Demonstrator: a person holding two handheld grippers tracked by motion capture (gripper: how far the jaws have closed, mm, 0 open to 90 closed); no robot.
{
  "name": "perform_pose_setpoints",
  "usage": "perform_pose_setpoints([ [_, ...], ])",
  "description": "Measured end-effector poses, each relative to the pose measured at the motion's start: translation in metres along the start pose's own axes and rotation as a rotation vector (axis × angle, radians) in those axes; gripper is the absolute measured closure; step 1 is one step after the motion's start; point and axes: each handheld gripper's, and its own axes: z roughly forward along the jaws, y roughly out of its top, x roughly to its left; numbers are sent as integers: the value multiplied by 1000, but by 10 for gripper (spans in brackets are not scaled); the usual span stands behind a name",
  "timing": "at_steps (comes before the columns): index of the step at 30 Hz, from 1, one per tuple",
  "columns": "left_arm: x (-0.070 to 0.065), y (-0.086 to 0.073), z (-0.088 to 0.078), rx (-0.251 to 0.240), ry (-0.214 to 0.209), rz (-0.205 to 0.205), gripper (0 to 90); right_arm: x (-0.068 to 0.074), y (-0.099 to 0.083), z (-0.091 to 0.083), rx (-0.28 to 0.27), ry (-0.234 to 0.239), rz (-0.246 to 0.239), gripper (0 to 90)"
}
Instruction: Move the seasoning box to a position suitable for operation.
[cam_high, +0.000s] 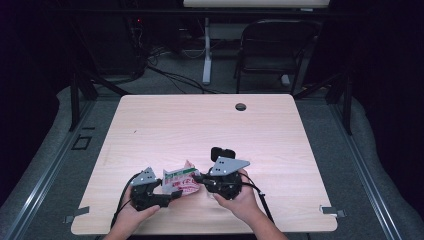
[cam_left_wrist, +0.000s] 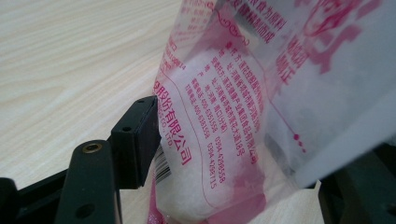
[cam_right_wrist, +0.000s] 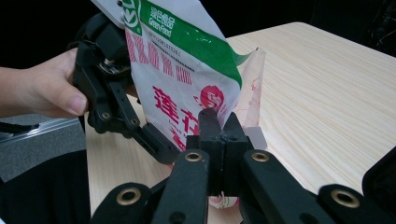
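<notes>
A dim lab: bare wooden table (cam_high: 165, 125), cables (cam_high: 170, 75), chair (cam_high: 272, 47).

Left tool (cam_high: 172, 192) jaws spread; right tool (cam_high: 198, 178) jaws clamped together.

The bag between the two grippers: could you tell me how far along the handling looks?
Done: the bag is off the table, with the right gripper shut on its lower edge. In hand: the left gripper stands open around the bag's white contents, one jaw beside the plastic. Left: the left jaws have no grip on it, and nothing is poured out.
</notes>
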Motion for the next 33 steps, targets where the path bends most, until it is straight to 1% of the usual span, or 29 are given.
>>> perform_pose_setpoints([
  [1, -1, -1, 3, 3, -4, -6, 380, 0, -1, 0, 0, 1, -3, 900],
  [2, -1, -1, 4, 10, -3, -4, 380, 0, -1, 0, 0, 1, -3, 900],
  [3, -1, -1, 6, 19, 3, -5, 380, 0, -1, 0, -5, 3, 4, 900],
  [4, -1, -2, 7, 22, -3, -9, 379, 0, -2, -1, -6, 4, 5, 900],
  [9, -1, -3, 11, 25, -3, -12, 364, 1, -3, -1, -9, 5, 4, 900],
  [10, 0, -3, 11, 25, -4, -14, 358, 1, -3, -1, -13, 4, 10, 900],
  [12, 0, -4, 13, 26, -5, -26, 353, 1, -3, -2, -15, 3, 13, 900],
  [13, 0, -5, 14, 30, -2, -25, 350, 1, -4, -2, -15, 1, 15, 900],
  [14, 0, -5, 15, 33, 2, -16, 349, 0, -4, -2, -16, 1, 16, 900],
  [18, -1, -7, 19, 44, 7, -19, 333, 0, -4, -3, -21, -2, 20, 900],
  [19, -1, -8, 21, 52, 15, -22, 329, -1, -4, -3, -20, -2, 21, 900],
  [23, 0, -9, 23, 54, 11, -27, 315, -1, -4, -3, -26, 2, 26, 900],
  [24, 1, -9, 23, 61, 13, -21, 315, -1, -4, -3, -26, 2, 26, 900],
  [25, 1, -10, 25, 70, 11, -37, 310, -1, -4, -2, -26, 2, 27, 900],
  [27, 2, -12, 27, 96, 9, -45, 313, -1, -4, -2, -25, 2, 25, 900],
  [29, 1, -13, 30, 107, 18, -44, 314, -1, -4, -2, -26, 2, 26, 900],
  [33, 2, -14, 33, 118, 17, -42, 315, 0, -4, -2, -28, 3, 27, 900],
])
